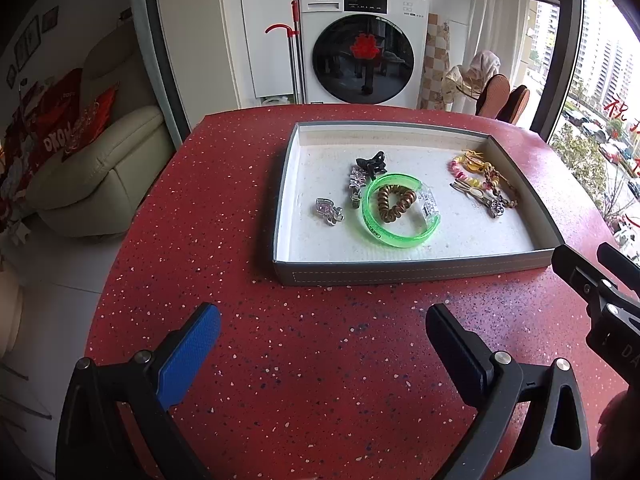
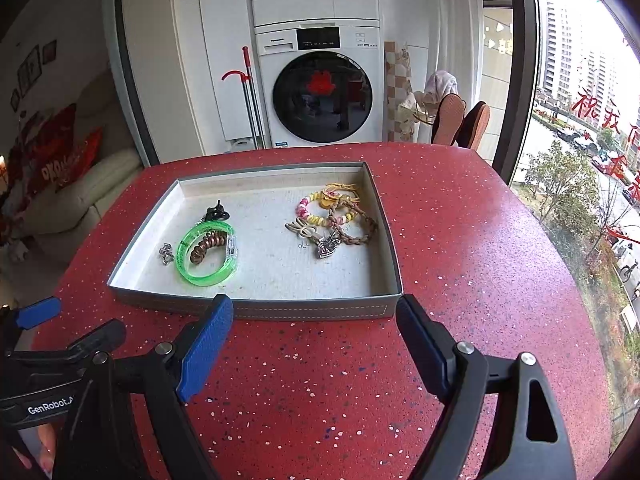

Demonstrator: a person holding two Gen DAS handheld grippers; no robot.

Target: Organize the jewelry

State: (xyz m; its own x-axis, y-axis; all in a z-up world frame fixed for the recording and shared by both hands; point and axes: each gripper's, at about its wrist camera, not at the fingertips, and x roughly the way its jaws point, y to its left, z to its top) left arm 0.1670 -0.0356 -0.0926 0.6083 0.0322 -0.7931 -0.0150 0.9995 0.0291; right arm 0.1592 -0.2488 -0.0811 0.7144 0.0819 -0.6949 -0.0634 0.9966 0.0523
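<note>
A grey tray (image 1: pixel 416 271) (image 2: pixel 256 307) with a white floor sits on the red speckled table. In it lie a green bangle (image 1: pixel 400 236) (image 2: pixel 208 276) around a brown spiral hair tie (image 1: pixel 394 202) (image 2: pixel 206 245), a black claw clip (image 1: pixel 373 163) (image 2: pixel 216 211), silver clips (image 1: pixel 329 211) (image 2: pixel 166 253), and at the right a heap of beaded and braided bracelets (image 1: pixel 482 182) (image 2: pixel 334 218). My left gripper (image 1: pixel 322 330) is open and empty, hovering before the tray's near wall. My right gripper (image 2: pixel 314 322) is open and empty, close to the tray's near wall.
The red table (image 1: pixel 320 380) (image 2: pixel 480 260) ends at a rounded far edge. A washing machine (image 1: pixel 362 46) and a red-handled mop (image 1: pixel 294 52) stand behind it. A cream sofa (image 1: pixel 96 168) is at left, a window at right.
</note>
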